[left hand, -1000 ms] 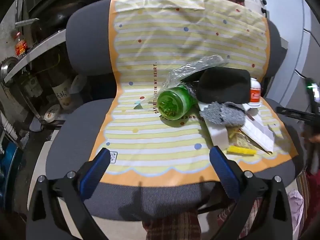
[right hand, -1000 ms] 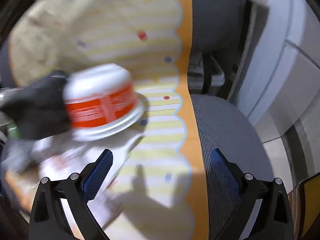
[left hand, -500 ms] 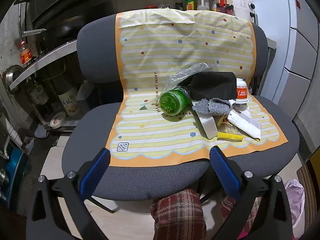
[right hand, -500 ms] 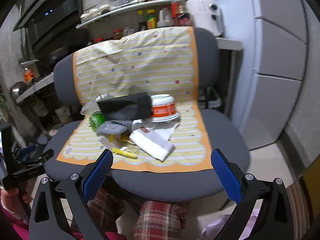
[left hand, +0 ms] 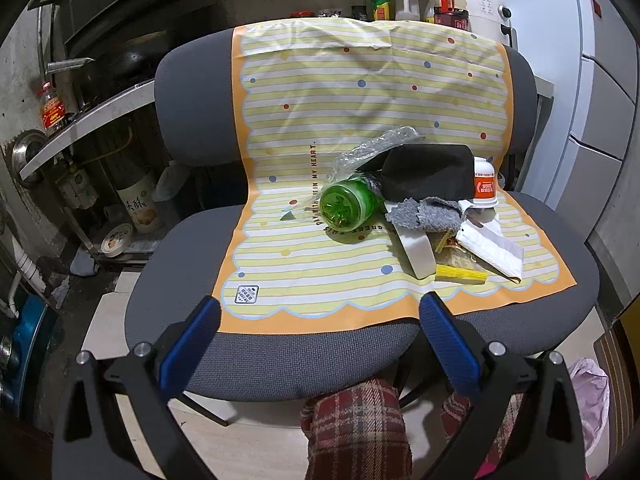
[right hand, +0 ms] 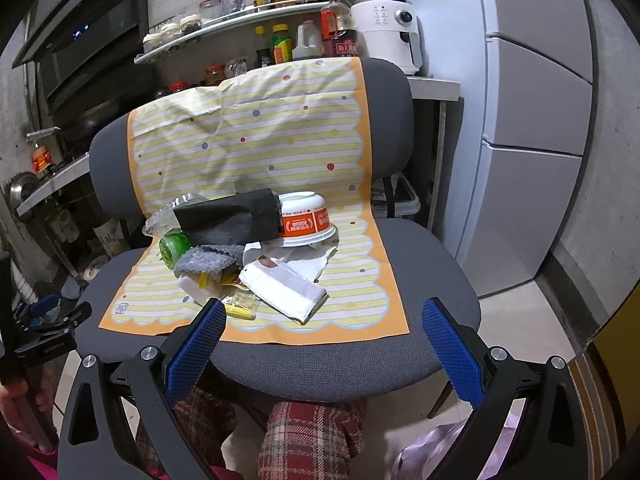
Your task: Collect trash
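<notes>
Both grippers, left (left hand: 318,330) and right (right hand: 322,334), hang wide open before the chair (right hand: 424,256), trash pile (right hand: 256,248) untouched.

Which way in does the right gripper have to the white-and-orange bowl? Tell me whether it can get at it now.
Probably yes. The right gripper is open and empty, back from the chair. The upturned bowl has its right side clear; only the black cloth crowds its left, so approach from the right.

My left gripper (left hand: 320,322) and right gripper (right hand: 324,326) show black angular frames, silver screws, textured blue finger pads (left hand: 448,340); red plaid trousers (right hand: 308,436) below.
</notes>
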A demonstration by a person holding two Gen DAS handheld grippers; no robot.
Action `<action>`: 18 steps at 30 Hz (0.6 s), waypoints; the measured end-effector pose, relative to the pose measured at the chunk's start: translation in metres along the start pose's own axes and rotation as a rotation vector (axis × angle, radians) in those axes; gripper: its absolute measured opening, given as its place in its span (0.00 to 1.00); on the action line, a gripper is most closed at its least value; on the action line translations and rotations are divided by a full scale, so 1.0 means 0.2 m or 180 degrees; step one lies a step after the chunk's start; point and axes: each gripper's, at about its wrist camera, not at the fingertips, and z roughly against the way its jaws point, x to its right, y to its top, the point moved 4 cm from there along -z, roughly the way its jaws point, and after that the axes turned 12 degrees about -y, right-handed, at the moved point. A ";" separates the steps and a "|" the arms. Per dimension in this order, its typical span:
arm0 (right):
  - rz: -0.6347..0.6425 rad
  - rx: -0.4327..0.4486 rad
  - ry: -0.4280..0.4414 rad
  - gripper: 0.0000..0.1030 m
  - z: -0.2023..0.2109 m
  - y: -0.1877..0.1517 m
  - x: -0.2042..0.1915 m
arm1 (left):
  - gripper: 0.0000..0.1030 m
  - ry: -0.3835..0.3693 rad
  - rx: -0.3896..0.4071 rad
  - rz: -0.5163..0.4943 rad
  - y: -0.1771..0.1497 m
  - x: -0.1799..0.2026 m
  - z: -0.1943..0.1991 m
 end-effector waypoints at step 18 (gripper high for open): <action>0.0015 -0.0048 -0.0008 0.94 -0.01 -0.02 0.00 | 0.94 -0.0001 0.0005 -0.0005 0.00 0.00 0.01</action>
